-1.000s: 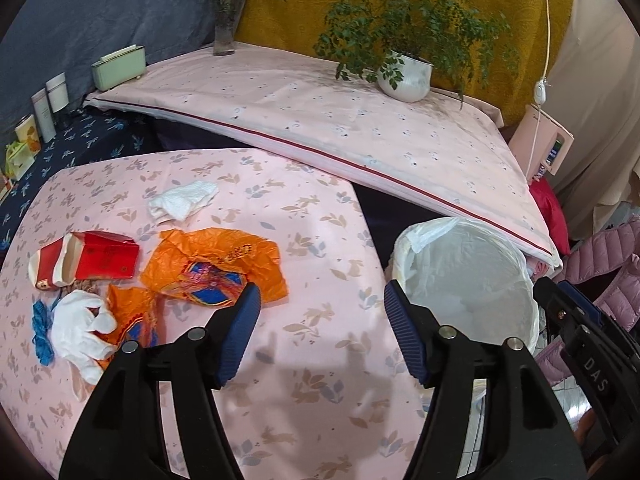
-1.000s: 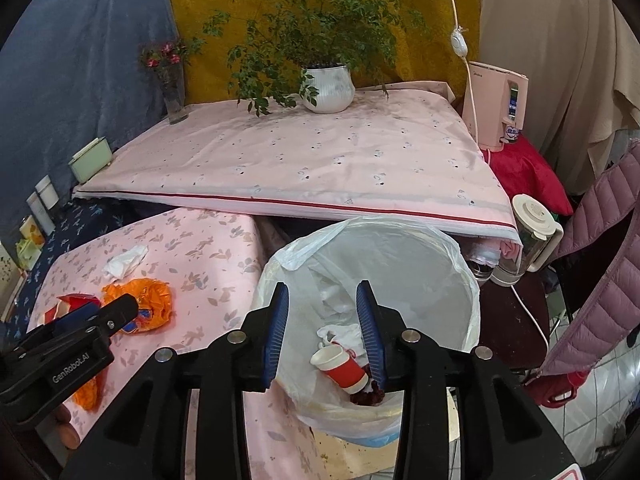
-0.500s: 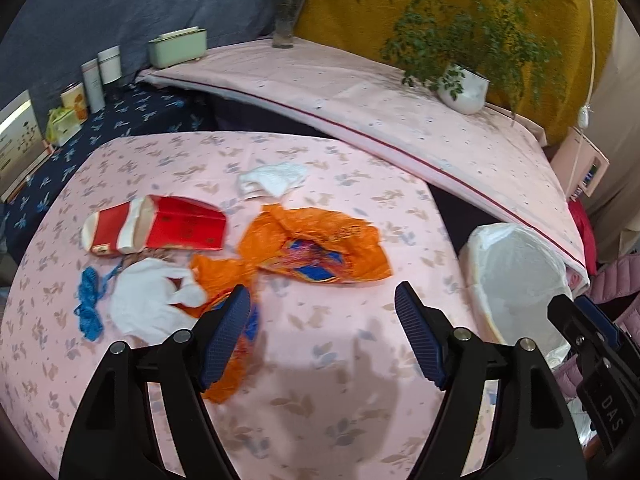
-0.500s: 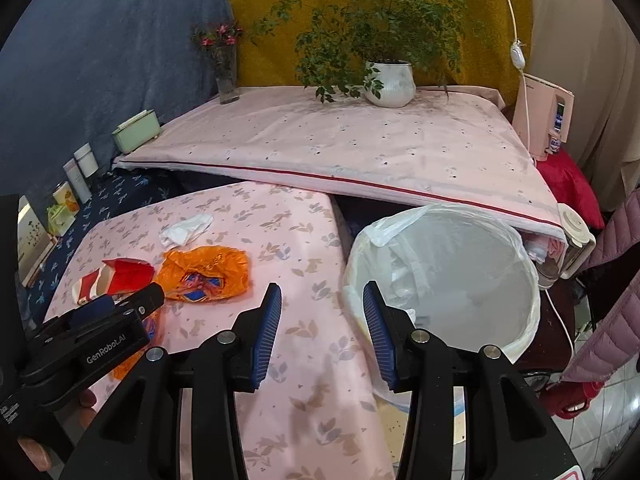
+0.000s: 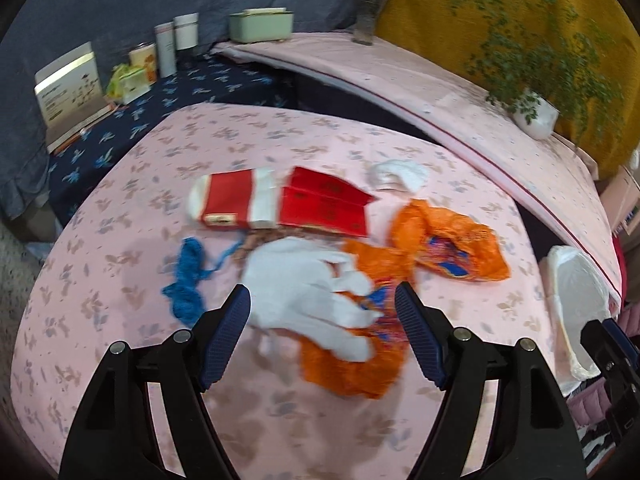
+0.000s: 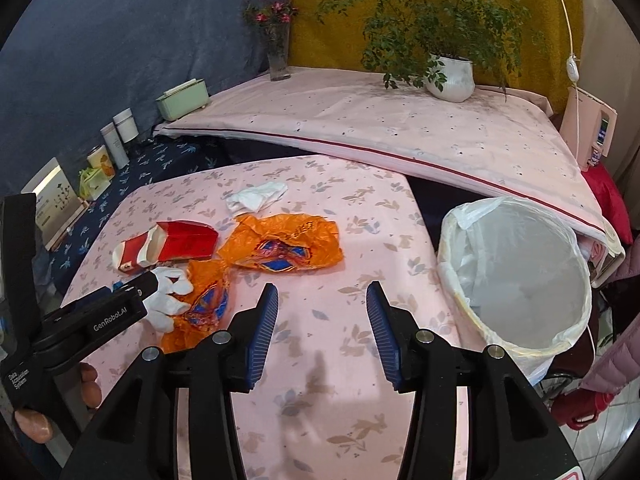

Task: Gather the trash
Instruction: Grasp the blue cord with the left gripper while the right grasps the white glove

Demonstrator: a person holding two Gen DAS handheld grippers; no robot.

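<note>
- The table (image 6: 320, 360) is bare on the strip between the trash pile and the bin (image 6: 516, 276); a gripper can pass there.
- Left of the bin lie the orange bags (image 6: 284, 248), white glove (image 5: 308, 292), red box (image 5: 280, 204), blue string (image 5: 188, 280) and tissue (image 6: 256, 196), close together.
- The left gripper (image 5: 322, 336), jaws wide apart, hangs over the glove.
- Behind the bin, the raised shelf (image 6: 400, 136) blocks the way.

I log: crinkled glossy orange plastic wrapper (image 5: 448, 248) beyond my left tongs; matt white cloth glove (image 5: 304, 288) between them; glossy red cardboard box (image 5: 280, 204); translucent plastic bin liner (image 6: 516, 264).
</note>
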